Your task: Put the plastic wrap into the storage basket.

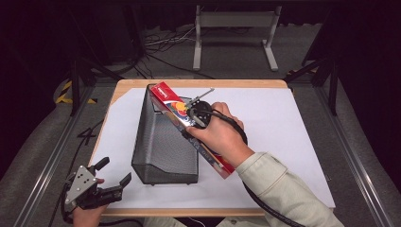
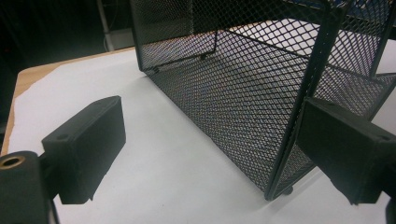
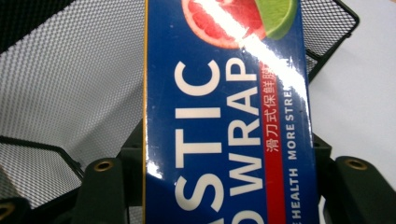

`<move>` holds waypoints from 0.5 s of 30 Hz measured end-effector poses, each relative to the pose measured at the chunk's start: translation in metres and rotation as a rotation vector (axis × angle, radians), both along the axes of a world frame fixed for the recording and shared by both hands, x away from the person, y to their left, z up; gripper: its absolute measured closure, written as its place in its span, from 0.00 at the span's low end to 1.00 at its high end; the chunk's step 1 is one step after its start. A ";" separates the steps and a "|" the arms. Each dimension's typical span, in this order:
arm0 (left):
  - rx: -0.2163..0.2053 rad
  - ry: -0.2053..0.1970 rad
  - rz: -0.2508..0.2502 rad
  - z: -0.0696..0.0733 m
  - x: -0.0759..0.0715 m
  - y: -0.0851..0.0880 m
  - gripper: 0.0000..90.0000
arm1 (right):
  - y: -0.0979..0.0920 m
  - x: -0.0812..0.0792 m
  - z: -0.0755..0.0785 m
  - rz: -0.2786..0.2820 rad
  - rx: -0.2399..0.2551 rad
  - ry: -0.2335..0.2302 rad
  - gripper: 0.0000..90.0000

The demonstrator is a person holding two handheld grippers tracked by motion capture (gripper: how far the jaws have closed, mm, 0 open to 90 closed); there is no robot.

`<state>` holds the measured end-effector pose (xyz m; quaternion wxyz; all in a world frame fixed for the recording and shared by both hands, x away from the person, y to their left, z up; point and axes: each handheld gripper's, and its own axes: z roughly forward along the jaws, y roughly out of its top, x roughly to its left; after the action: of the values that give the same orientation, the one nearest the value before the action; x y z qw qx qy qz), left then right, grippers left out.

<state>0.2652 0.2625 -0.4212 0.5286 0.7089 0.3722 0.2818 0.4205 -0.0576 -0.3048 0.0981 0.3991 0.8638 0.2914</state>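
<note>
- A long, narrow plastic wrap box [image 1: 189,124] of glossy printed card lies tilted across the right rim of a black mesh bin [image 1: 161,142]. Its long axis runs from the far left, over the bin's far end, down toward the near right, where its red end sits low by the person's sleeve [image 1: 279,189].
- The box face is deep blue with large white lettering, a red strip of small characters and a picture of cut citrus; light glares off its sheen in the right hand-held gripper view [image 3: 224,116].
- The right hand-held gripper [image 1: 196,113] clamps the box about mid-length, a jaw on either long side, closed to the box's width, with the person's right hand [image 1: 222,135] wrapped round it.
- The bin is of open diamond-pattern wire mesh with a rigid wire frame, a tall wedge-like shape lying lengthwise on white paper [image 1: 283,123] that covers the wooden table [image 1: 198,83]. It sits left of the table's middle, its long axis running from far edge to near edge.
- The left hand-held gripper [image 1: 111,175] rests at the table's near left corner, jaws spread wide and holding nothing; its blocky black pads [image 2: 86,144] frame the bin's near corner [image 2: 280,186], seemingly without touching it.
</note>
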 end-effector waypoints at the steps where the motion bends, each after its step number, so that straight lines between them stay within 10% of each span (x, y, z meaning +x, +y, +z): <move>1: 0.000 0.000 0.000 0.000 0.000 0.000 0.10 | 0.002 0.001 0.000 -0.003 0.006 0.008 0.44; 15: -0.001 -0.001 0.002 0.000 -0.001 0.001 0.10 | 0.020 0.011 -0.007 -0.099 0.043 0.105 0.44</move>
<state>0.2647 0.2637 -0.4211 0.5287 0.7082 0.3730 0.2825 0.4314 -0.0373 -0.3117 0.0585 0.4582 0.8404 0.2835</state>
